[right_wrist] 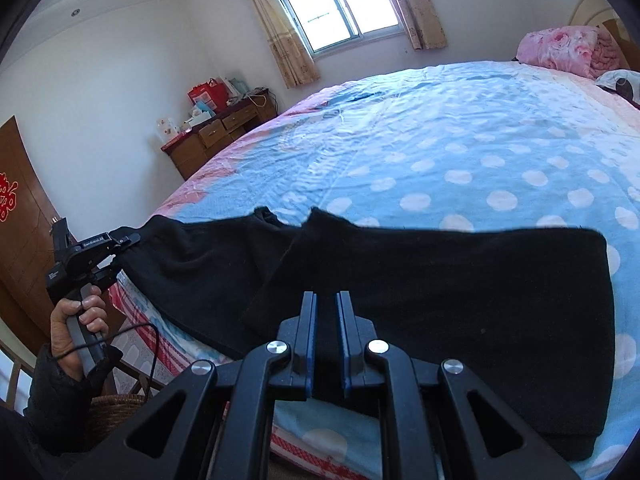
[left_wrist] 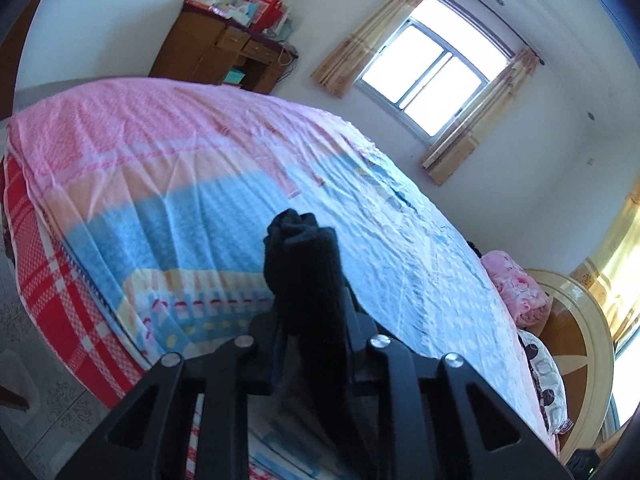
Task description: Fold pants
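Both grippers are matte black with silver round screws; the right gripper [right_wrist: 326, 300] has blue-edged fingers. A dark padded sleeve [right_wrist: 52, 396] covers the left wrist, and a black cable [right_wrist: 154, 344] trails beside it.

- I see a bed [right_wrist: 460, 152] filling most of both views, under a sheet [left_wrist: 192, 184] banded pink, peach and blue, with white dots on the blue part.
- At the head end of the bed lies a bunched pink floral blanket [right_wrist: 560, 46], with a dark-spotted pillow [left_wrist: 546, 376] beside it.
- A rounded cream headboard [left_wrist: 580, 320] stands behind them.
- Beyond the bed's far edge I make out a wooden desk [right_wrist: 212, 136] against the wall, with red bags [right_wrist: 206, 94] and boxes piled on top.
- A bright window [right_wrist: 336, 0] with beige curtains [right_wrist: 284, 48] is in the far wall.
- A brown door [right_wrist: 20, 208] carries a red paper cutting.
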Motion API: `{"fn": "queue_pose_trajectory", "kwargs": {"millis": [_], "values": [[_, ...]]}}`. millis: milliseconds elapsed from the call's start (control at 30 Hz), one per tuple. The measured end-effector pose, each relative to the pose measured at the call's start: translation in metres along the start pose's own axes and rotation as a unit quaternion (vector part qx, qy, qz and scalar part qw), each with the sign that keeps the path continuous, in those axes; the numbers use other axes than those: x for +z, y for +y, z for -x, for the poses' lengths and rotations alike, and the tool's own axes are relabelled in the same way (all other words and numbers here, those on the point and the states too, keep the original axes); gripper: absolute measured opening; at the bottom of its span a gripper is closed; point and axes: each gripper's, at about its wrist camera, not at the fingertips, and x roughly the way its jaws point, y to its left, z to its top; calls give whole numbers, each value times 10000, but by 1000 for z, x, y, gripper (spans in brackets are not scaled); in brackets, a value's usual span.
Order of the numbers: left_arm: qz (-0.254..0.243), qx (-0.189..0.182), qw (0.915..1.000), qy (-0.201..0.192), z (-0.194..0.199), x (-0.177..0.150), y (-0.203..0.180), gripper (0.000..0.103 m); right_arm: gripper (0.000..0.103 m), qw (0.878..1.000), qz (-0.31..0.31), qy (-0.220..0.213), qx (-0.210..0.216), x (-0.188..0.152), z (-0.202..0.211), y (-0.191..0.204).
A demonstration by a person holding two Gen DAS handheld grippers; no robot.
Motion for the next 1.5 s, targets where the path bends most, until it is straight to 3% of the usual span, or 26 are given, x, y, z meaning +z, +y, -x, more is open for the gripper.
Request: {"fn": "queue_pose_trajectory", "kwargs": {"millis": [100,200,267,333,367,400,500,600,733,833,933,1167,1267,1367,1500], "values": [[-315,-78,9994,-108,4,3,-18,23,10,9997,157,-116,169,17,-8,11],[-593,-50,9980,-191,6,7,-32,23,10,9994,113,-315,-32,28,-31,15],[-657,-130,9975,-217,8,9,-38,23,10,9998,-135,-107,140,27,-54,12],[-683,-222,9972,-229,7,11,-45,23,11,9976,-326,479,385,15,-88,8],[-693,-256,9970,-229,7,12,-48,23,11,9965,-407,489,546,9,-95,5],[-719,-307,9967,-229,7,13,-52,23,10,9967,-474,264,603,6,-91,3],[-871,-553,9943,-251,9,16,-69,23,11,9943,-608,465,744,15,-86,-2],[-1172,-856,9891,-260,12,15,-98,23,11,9923,-710,228,990,27,-59,-11],[-1747,-1240,9765,-246,15,4,-147,23,11,9967,-512,152,608,30,-17,-29],[-2095,-1712,9626,-146,18,-13,-183,23,11,9973,-626,151,340,20,12,-56],[-2460,-2227,9433,104,17,-40,-221,23,11,9939,-1092,-5,152,5,38,-90],[-3554,-3005,8791,1030,-1,-156,-302,23,11,9777,-2013,-575,180,-15,78,-142],[-3965,-3099,8517,1460,-13,-205,-313,23,11,9719,-2221,-741,231,-18,89,-153],[-4466,-2966,8276,1664,-20,-248,-312,23,11,9683,-2370,-761,220,-25,93,-164],[-4889,-2766,8077,1792,-25,-283,-308,23,11,9629,-2594,-704,236,-30,94,-173]]}}
